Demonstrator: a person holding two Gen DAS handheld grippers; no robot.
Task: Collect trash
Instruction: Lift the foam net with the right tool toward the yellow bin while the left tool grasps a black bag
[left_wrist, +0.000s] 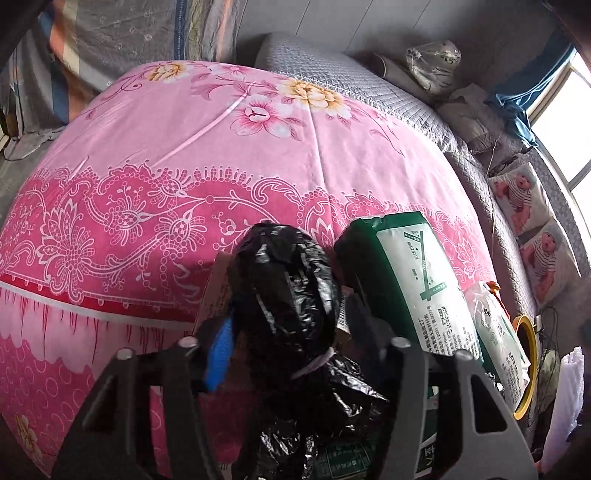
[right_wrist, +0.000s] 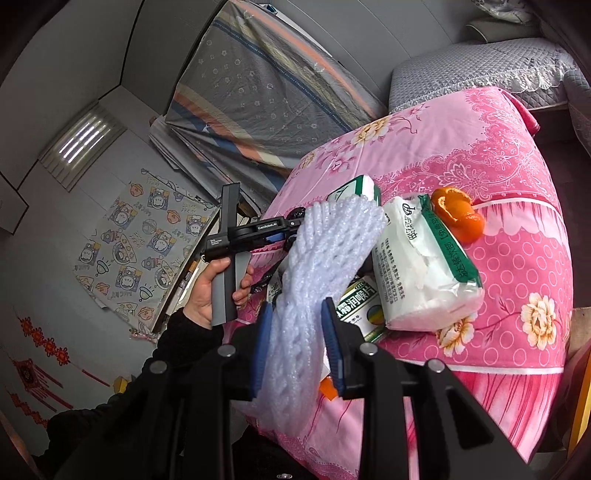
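My left gripper (left_wrist: 284, 343) is shut on a black plastic trash bag (left_wrist: 284, 288), held above the pink flowered cloth (left_wrist: 184, 166). My right gripper (right_wrist: 297, 343) is shut on a white foam fruit net (right_wrist: 325, 251), lifted over the cloth's near edge. On the cloth in the right wrist view lie a torn white tissue pack (right_wrist: 424, 269), orange peel (right_wrist: 458, 214), a green-and-white lozenge box (right_wrist: 360, 306) and a green-edged pack (right_wrist: 360, 188). In the left wrist view a green-and-white pack (left_wrist: 417, 280) lies right of the bag. The left gripper body (right_wrist: 255, 232) shows behind the net.
A grey quilted sofa (left_wrist: 369, 85) runs behind and right of the cloth, with baby-print cushions (left_wrist: 524, 199). A roll of yellow tape (left_wrist: 528, 354) lies at the right. A striped folded mattress (right_wrist: 266, 92) leans on the wall. A window (left_wrist: 565, 122) is at the far right.
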